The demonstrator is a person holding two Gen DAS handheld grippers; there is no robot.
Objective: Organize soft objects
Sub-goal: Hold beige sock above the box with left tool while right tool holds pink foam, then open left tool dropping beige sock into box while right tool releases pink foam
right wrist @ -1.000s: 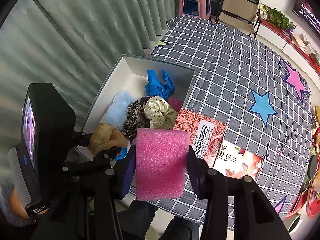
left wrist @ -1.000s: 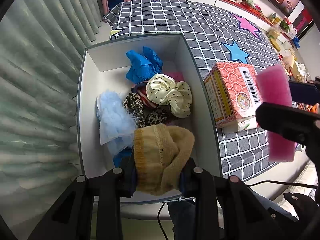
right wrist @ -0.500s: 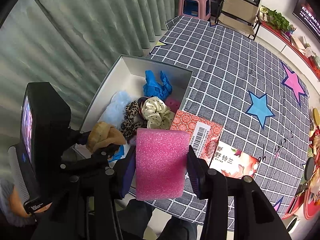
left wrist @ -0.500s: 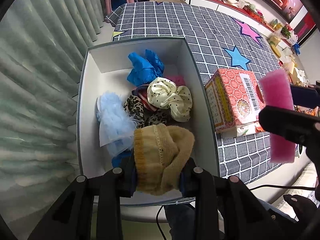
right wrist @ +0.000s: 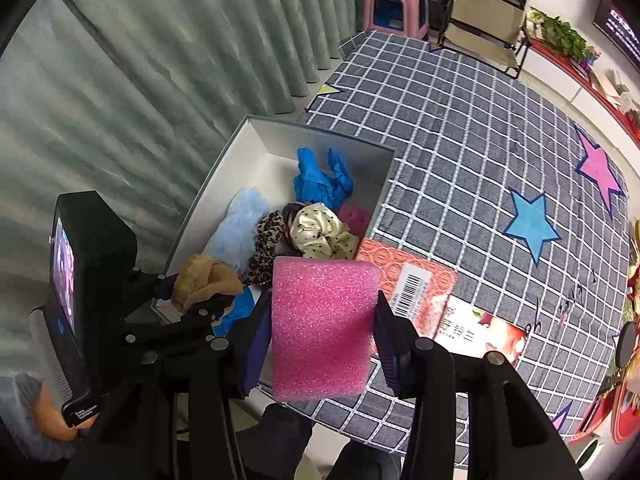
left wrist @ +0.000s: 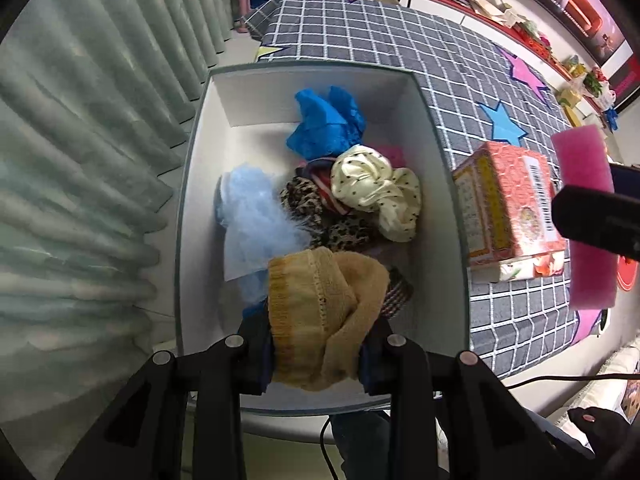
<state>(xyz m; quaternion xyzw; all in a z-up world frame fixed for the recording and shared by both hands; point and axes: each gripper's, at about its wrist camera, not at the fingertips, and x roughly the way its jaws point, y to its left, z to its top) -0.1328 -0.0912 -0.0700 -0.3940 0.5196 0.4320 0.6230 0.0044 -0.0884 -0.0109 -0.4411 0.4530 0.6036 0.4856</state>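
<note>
My left gripper (left wrist: pixel 318 354) is shut on a tan knitted hat (left wrist: pixel 324 312) and hangs over the near end of an open white box (left wrist: pixel 196 168). In the box lie a blue plastic glove (left wrist: pixel 324 124), a cream dotted scrunchie (left wrist: pixel 372 188), a leopard scrunchie (left wrist: pixel 304 204), a pale blue fluffy piece (left wrist: pixel 252 220) and a pink item (right wrist: pixel 354 216). My right gripper (right wrist: pixel 320 328) is shut on a pink foam sponge (right wrist: pixel 322 326), held above the table edge just right of the box. The left gripper with the hat (right wrist: pixel 204 280) also shows in the right wrist view.
A red patterned carton (left wrist: pixel 508 204) lies on the grey checked tablecloth (right wrist: pixel 460 128) with star patches, right beside the box. Green curtains (left wrist: pixel 80 140) hang close on the left. A pink stool (right wrist: pixel 394 10) and shelves stand far back.
Both grippers keep their grips. The left view has rolled slightly, so the box sits a little more upright in frame; the pink sponge stays at the right.
</note>
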